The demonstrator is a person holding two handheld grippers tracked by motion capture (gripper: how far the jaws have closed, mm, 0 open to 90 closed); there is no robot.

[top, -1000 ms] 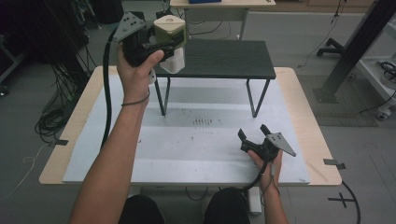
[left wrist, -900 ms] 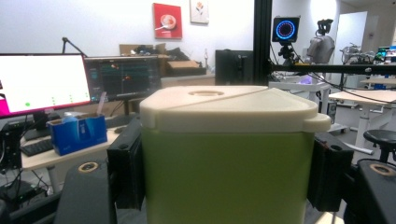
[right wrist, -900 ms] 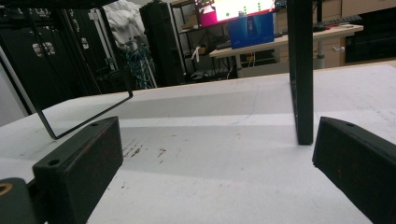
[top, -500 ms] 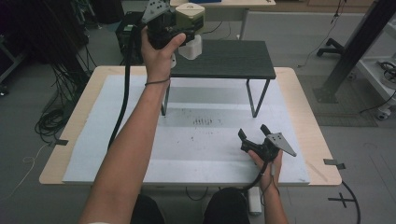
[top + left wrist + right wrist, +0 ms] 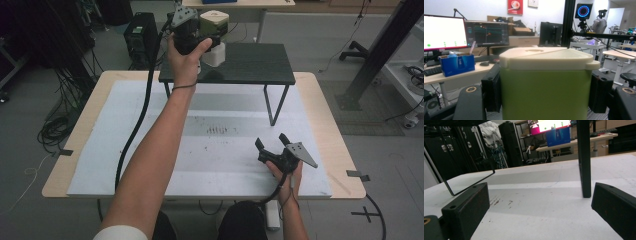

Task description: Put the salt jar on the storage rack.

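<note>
behind the work area stand desks with lit monitors [image 5: 444, 32] and a blue box [image 5: 456, 64], and dark equipment racks off to the side. closer in, a pale mat covers the wooden surface [image 5: 330, 130], and a small black shelf [image 5: 250, 64] on thin metal legs stands at its far side.

the left claw [image 5: 210, 35] is held high above the shelf's left end, closed on a green container [image 5: 544, 87] with a cream lid [image 5: 546, 58]. in the left gripper view the 2 black jaws press flat against the container's opposite side walls, just below the lid's rim, and the container sits upright between them. a white object [image 5: 216, 55] sits just under it in the high view; whether it is part of the container or stands on the shelf i cannot tell.

the right claw [image 5: 272, 145] rests low near the surface's near right edge, its jaws spread wide with nothing between them; its own view looks across the bare mat toward one shelf leg [image 5: 584, 157].

judging by its look, the container is rigid moulded plastic, probably light, with smooth walls that could slip under a loose squeeze. its flat sides suit a firm, level hold at mid-height. the lid may only sit on loosely, so lifting by its rim or small side tab looks risky.
</note>
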